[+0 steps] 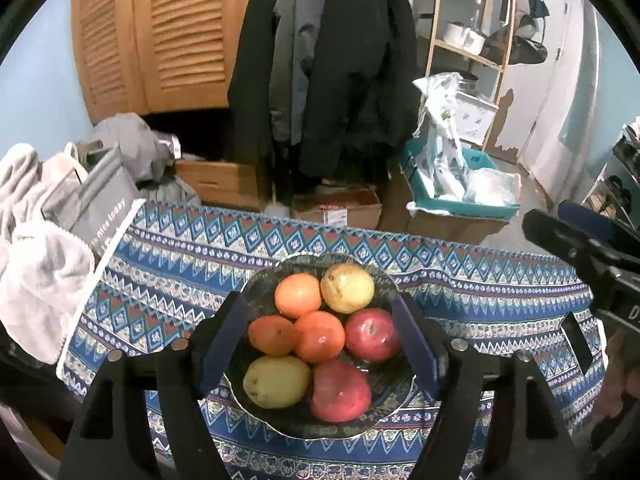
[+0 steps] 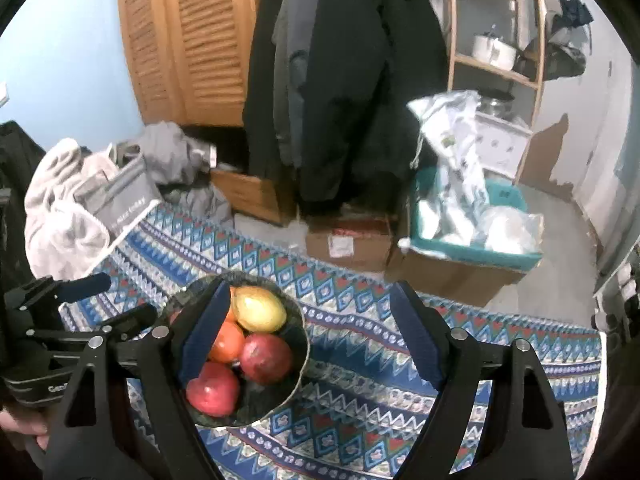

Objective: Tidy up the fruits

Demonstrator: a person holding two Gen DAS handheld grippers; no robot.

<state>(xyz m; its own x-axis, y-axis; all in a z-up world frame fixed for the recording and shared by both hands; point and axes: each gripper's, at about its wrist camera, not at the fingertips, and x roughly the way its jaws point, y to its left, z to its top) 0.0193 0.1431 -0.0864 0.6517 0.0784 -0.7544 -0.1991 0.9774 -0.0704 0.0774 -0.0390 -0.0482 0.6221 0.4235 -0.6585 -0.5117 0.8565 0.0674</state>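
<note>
Seven fruits are piled in the bowl [image 1: 256, 292] on the patterned cloth [image 1: 480, 292]. Left gripper [image 1: 320, 336] and right gripper [image 2: 308, 336] are held open above it, nothing gripped

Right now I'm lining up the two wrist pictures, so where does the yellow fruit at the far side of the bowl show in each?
Left wrist: the far yellow fruit lies just above centre, at the bowl's back right, beside an orange.
Right wrist: it sits left of centre, just right of the right gripper's left finger.
Shared landmark: the teal bin behind the table.
</note>
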